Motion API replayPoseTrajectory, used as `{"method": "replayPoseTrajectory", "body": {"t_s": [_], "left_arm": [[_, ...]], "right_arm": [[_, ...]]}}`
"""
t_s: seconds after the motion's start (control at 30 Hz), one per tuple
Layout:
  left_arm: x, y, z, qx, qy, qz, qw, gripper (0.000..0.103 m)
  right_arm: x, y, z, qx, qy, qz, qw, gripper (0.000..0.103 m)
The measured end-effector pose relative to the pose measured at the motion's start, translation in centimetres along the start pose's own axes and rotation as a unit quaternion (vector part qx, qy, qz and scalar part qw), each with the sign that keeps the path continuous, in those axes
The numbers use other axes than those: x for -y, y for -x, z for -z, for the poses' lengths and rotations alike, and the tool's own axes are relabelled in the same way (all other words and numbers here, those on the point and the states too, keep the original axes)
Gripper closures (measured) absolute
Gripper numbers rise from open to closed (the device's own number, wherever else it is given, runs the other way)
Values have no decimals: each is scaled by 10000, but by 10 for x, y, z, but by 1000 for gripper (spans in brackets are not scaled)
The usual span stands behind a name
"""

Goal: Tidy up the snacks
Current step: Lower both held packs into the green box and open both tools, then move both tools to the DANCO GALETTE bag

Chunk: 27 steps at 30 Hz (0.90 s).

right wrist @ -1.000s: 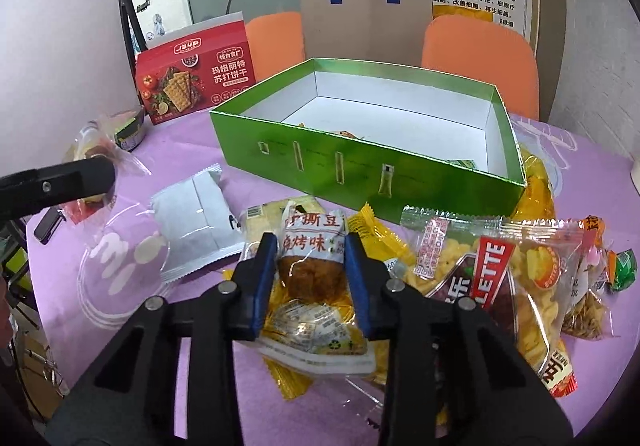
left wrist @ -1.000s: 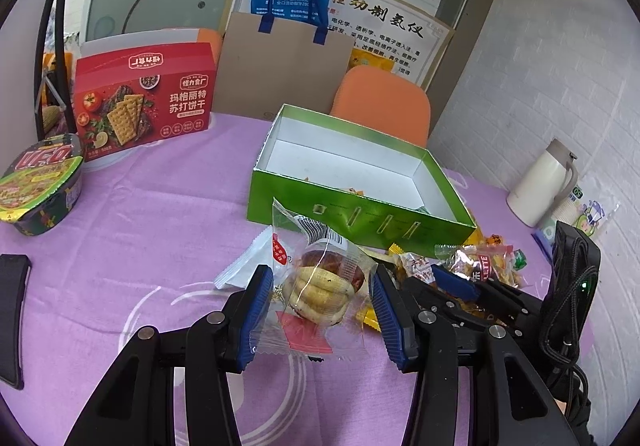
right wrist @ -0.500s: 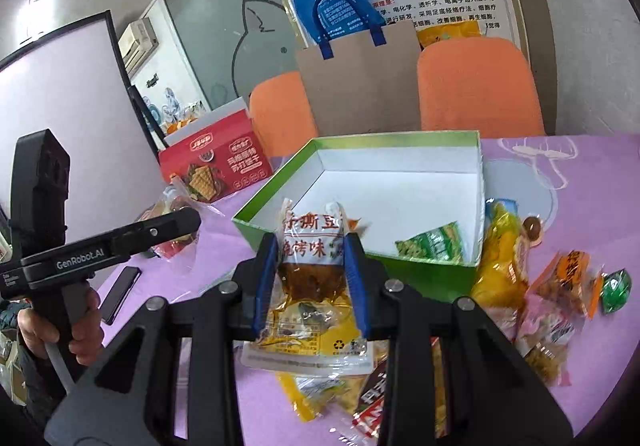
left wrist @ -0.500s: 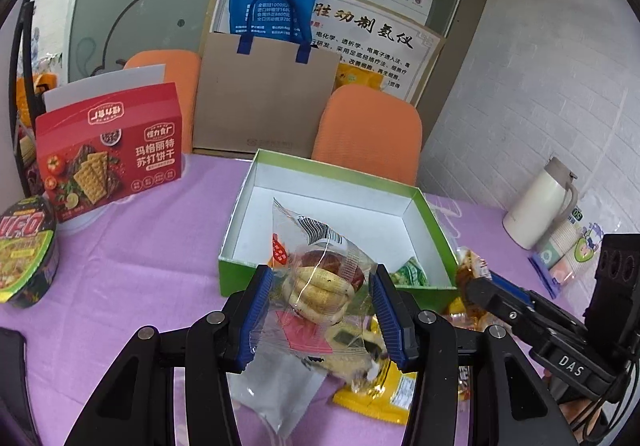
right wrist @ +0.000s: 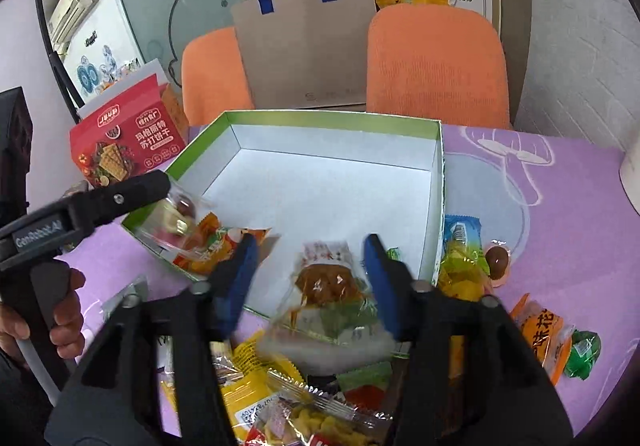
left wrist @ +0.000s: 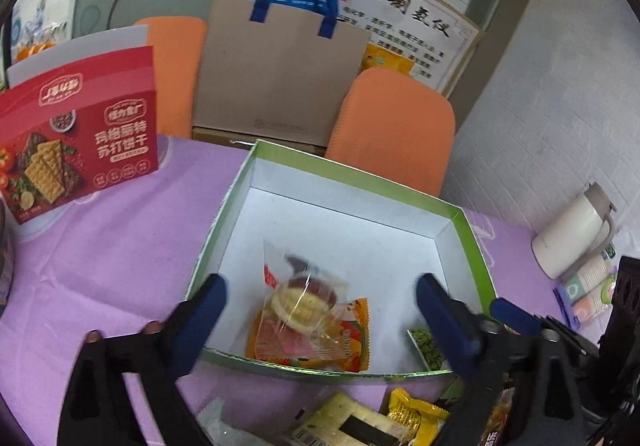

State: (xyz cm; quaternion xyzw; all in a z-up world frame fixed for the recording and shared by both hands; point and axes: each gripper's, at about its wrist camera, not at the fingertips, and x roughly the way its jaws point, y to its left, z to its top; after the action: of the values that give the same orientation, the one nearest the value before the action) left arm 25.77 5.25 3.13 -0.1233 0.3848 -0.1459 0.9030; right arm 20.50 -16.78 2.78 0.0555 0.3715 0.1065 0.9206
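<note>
Two grippers are letting go over the green box at once. The left gripper is hanging with its blue fingers spread wide, gripping nothing, and the clear biscuit packet is lying loose between them on an orange packet at the box's 6 o'clock wall. The right gripper is showing the same picture: fingers wide apart, and the brown tofu packet sitting free between them, blurred, its lower end draping across the near rim of the box. That overhang is the risk, as I read it; a packet half over the wall can slide back out onto the purple counter.

Doing this step well means lifting both tools straight up and back toward 6 o'clock with the fingers kept wide, so no pad is snagging crinkly film and dragging a packet along. The tofu packet probably wants a small nudge toward 12 o'clock, where the white floor of the box is lying bare. Plenty is waiting outside: a yellow packet and a round brown sweet at 3 o'clock of the box, and a heap of mixed packets at 6 o'clock. The red cracker box is standing at 9 o'clock, well apart.
</note>
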Motion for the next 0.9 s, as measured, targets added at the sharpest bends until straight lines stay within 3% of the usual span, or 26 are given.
{"method": "replayPoseTrajectory", "body": {"t_s": [0.03,0.07,0.17,0.43,0.73,0.9], "left_arm": [[-2,3,2,92,11,-14,10000,0],[-3,4,3,113,-73,12,9999,0],[-3,7,5,131,-215,-146,9996,0],[2,54,22,379,-155,-133,9991,0],[0,95,92,223,159,96,9996,0],[9,96,133,-88,59,528,9985,0]], "right_arm": [[1,3,2,88,0,-20,10000,14],[3,7,4,211,-5,-46,9998,7],[7,17,5,298,-78,-66,9995,3],[4,77,16,878,-117,-189,9959,1],[24,140,88,1722,-705,-316,9820,1],[32,145,125,1363,-628,64,9887,1]]}}
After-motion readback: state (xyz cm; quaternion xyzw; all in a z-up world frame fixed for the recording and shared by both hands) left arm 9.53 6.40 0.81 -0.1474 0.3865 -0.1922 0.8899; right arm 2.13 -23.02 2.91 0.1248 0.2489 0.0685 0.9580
